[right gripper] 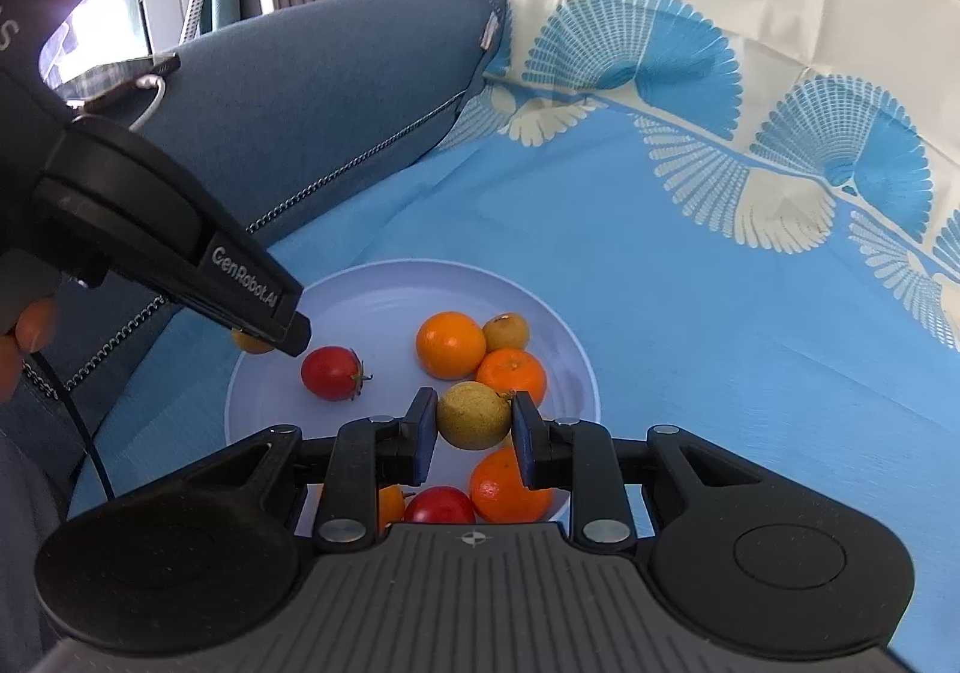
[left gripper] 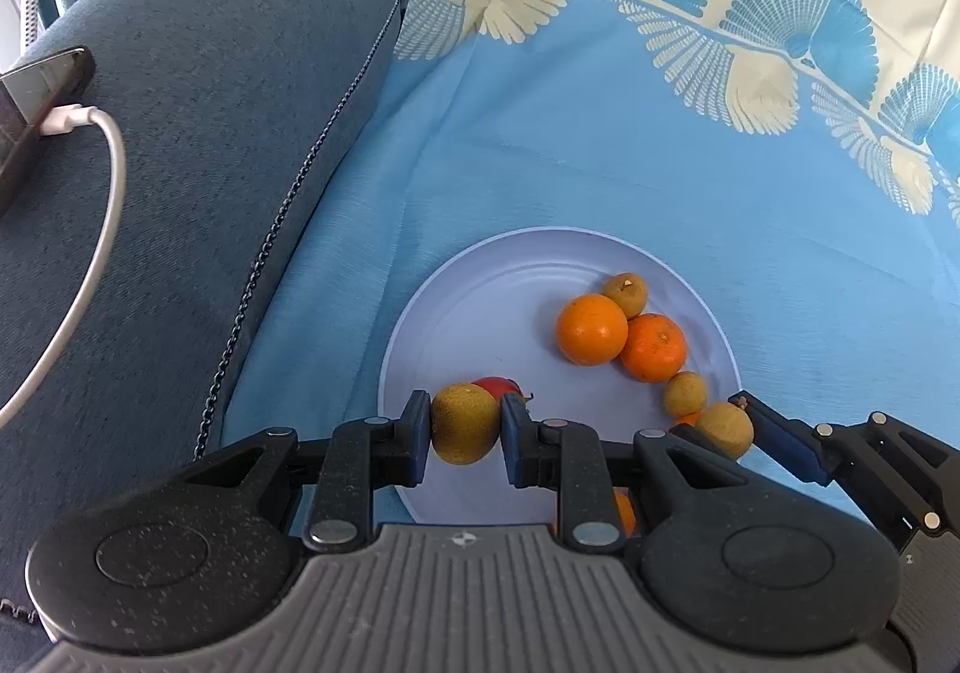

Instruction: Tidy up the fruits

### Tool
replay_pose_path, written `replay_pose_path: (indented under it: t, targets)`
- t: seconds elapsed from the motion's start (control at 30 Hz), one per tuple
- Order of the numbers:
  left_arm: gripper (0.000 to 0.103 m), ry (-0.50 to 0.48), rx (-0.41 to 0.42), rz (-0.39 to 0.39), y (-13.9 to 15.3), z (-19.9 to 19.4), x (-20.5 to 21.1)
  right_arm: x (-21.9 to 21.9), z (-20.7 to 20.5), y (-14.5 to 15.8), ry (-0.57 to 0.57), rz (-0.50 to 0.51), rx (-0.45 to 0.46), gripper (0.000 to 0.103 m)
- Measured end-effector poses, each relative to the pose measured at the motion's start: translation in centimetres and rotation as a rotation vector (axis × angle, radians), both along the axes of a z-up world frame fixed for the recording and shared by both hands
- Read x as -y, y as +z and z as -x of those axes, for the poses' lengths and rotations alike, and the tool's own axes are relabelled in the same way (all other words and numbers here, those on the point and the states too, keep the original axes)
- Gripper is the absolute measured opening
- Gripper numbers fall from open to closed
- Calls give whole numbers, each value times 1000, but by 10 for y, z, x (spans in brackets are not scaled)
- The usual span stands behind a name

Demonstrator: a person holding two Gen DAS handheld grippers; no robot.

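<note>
Both grippers tilt downward over a pale plate (left gripper: 414,325) that lies on a blue cloth (left gripper: 600,163).

The left gripper (left gripper: 465,427) has its fingers (left gripper: 417,421) closed on a yellow-green fruit (left gripper: 465,424), pads pressing both its sides. Just past the fingertips a red tomato (left gripper: 495,386) peeks out behind it. Farther ahead and to the right, two oranges (left gripper: 591,329) touch each other, with small brownish fruits at either end of the row.

The right gripper (right gripper: 472,421) likewise clamps a yellowish round fruit (right gripper: 473,415) between its blue pads. An orange (right gripper: 510,484) and a second tomato (right gripper: 440,505) lie under its fingers, near the plate's close edge.

Only the left view shows a phone (left gripper: 36,109) with a white cable (left gripper: 99,229) on the blue cushion (left gripper: 210,133). Only the right view shows the left gripper's black body from the side, the hand (right gripper: 24,337) holding it, and the whole first tomato, left of the right fingers.
</note>
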State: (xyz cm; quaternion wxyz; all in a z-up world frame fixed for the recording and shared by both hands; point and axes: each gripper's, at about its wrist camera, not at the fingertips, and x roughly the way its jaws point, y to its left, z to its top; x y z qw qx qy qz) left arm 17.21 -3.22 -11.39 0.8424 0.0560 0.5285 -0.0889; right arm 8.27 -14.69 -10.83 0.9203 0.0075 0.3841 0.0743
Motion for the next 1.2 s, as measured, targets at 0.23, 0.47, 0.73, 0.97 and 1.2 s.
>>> replay_pose_path:
  t: [0.23, 0.47, 0.73, 0.97, 1.2]
  targets:
    - [103, 13, 75, 47, 17, 13, -15, 0, 6, 7, 54, -10, 30, 70]
    - [103, 61, 64, -20, 38, 50, -31, 4, 38, 30, -47, -5, 27, 90]
    - [103, 60, 111, -13, 74, 101, -41, -4, 84, 60, -220, -29, 12, 99]
    - [103, 57, 159, 6, 93, 137, -46, -19, 130, 78, -239, 5, 65, 102]
    - [103, 48, 204, -23, 102, 159, -47, -19, 152, 92, -272, 17, 117, 102]
